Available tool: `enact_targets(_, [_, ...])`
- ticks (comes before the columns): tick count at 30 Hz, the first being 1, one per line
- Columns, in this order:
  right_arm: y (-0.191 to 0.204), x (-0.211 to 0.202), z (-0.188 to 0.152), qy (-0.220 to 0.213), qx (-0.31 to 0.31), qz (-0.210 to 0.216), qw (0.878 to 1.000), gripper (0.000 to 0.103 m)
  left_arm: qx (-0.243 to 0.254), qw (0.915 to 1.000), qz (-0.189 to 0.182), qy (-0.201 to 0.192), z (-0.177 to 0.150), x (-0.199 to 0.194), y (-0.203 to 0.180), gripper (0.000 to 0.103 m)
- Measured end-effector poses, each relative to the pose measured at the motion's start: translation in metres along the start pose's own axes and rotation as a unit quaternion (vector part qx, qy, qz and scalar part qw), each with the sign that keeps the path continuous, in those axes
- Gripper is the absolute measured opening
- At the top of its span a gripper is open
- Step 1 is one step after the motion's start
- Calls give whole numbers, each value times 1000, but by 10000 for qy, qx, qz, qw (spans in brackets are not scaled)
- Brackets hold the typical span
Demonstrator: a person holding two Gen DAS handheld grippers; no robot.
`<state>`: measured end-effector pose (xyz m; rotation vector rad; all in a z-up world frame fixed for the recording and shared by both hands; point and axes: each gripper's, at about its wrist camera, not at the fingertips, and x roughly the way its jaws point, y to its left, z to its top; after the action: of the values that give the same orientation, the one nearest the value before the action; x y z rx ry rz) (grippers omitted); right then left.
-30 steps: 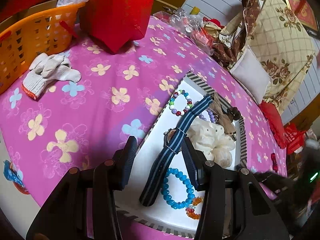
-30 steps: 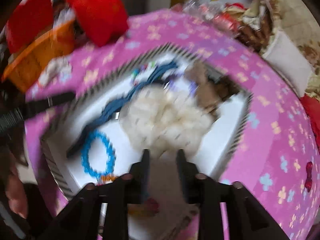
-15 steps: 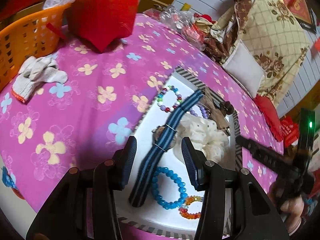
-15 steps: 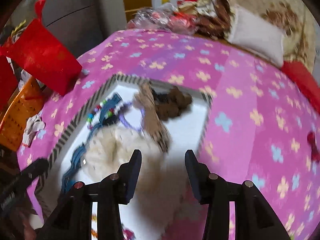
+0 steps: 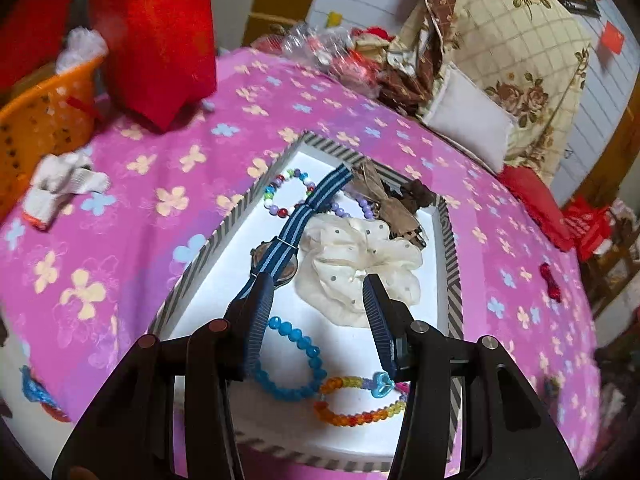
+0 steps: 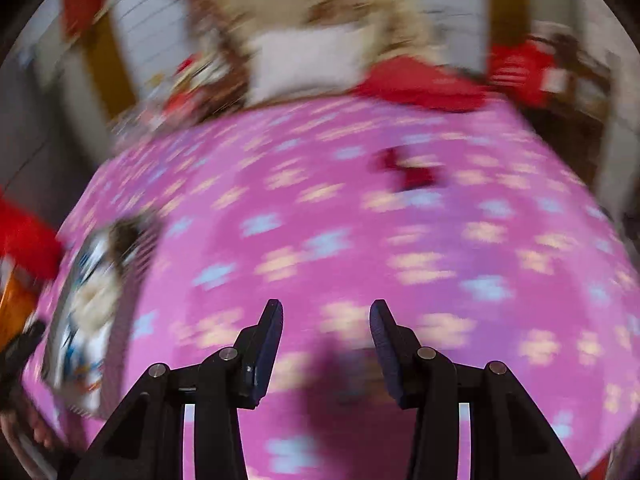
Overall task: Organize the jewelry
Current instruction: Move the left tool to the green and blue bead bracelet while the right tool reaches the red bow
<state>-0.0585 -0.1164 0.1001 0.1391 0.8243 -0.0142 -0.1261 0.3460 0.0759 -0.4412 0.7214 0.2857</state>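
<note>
A striped-rim white tray (image 5: 454,280) lies on the pink flowered cloth. In it lie a watch with a blue striped strap (image 5: 298,222), a cream scrunchie (image 5: 360,260), a blue bead bracelet (image 5: 292,364), a rainbow bead bracelet (image 5: 356,404), a multicolour bead bracelet (image 5: 280,196) and brown hair clips (image 5: 400,204). My left gripper (image 5: 318,280) hovers open above the tray, between watch and scrunchie, holding nothing. My right gripper (image 6: 326,306) is over bare pink cloth, jaws opening and empty. A small red bow (image 6: 412,172) lies ahead of it; the tray (image 6: 124,300) is a blur at far left.
An orange basket (image 5: 44,120), a red bag (image 5: 160,40) and white gloves (image 5: 64,184) sit at the left. Floral cushions (image 5: 500,60) and plastic packets (image 5: 320,48) crowd the far edge. A red bow (image 5: 550,280) lies right of the tray.
The right gripper swung away from the tray to the right, over open cloth, and its jaws widened. The left gripper shifted a little over the tray, toward the scrunchie.
</note>
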Motion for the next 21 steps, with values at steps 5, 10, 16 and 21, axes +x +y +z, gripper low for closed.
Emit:
enact_targets(5, [-81,-14,-10,-121,674,-270,9973,45,496,9987,-98,-52,-14,-16,-49,46])
enact_targets(10, [-109,-13,-28,-109,562,-340,9978,45,1044,9923,-547,379,-44,-27,-108,59])
enact_targets(16, [-131,0,-53,-59,642,5,9979,45,1824,9690,-1129,1229,-88,-12,-194,59])
enact_targets(21, [-155,1,-61,-153,563,-44,9983,45,2297,9521,-1287,1555,-112,8,-260,59])
